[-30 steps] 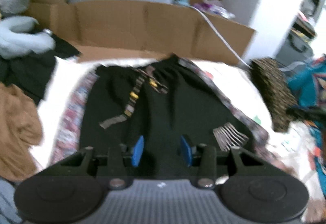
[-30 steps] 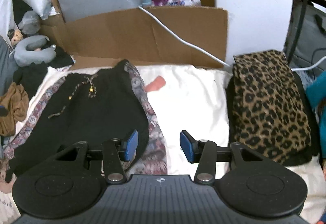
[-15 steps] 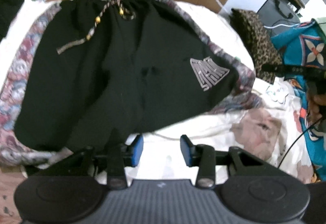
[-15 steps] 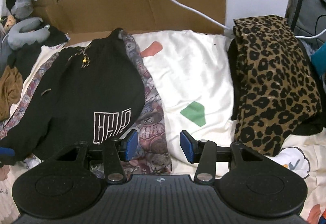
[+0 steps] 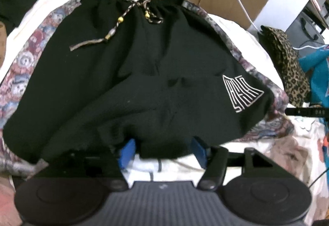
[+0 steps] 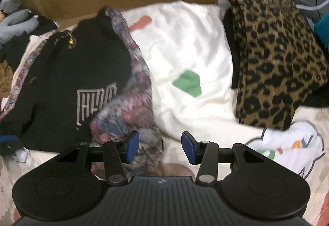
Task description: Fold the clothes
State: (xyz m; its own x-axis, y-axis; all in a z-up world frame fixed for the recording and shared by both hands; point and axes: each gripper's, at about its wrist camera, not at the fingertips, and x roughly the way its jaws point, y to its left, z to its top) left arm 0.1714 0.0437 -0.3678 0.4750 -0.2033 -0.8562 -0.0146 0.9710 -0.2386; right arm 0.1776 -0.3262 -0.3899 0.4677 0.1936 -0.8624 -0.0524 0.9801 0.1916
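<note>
**Left gripper at the shorts' near hem, right one closing in**

Since a second ago both cameras have dropped and moved in: the left view went from looking across the shorts to sitting right at their near edge, and the right view now shows the logo corner that was out of frame before.

Shorts (image 5: 131, 74) lie spread flat on the bed (image 6: 185, 41), waistband and drawstring (image 5: 115, 26) far, logo (image 5: 241, 93) at the near right. They sit on top of a patterned cloth (image 6: 131, 102).

Left gripper (image 5: 162, 150): jaws spread wide, near hem draped between and over the blue pads, nothing pinched. Right gripper (image 6: 157, 148): jaws apart and holding nothing, hovering over the patterned cloth near the shorts' right edge. Leopard pile (image 6: 273, 57) sits folded at the far right, well apart.

My read is a hem grab for a fold toward the waistband, though a sideways fold would look the same from here.

To do it well:
- pinch only the black fabric, not the patterned cloth under it
- take both hem corners level so the fold line stays straight
- keep the drawstring from getting trapped in the fold
</note>
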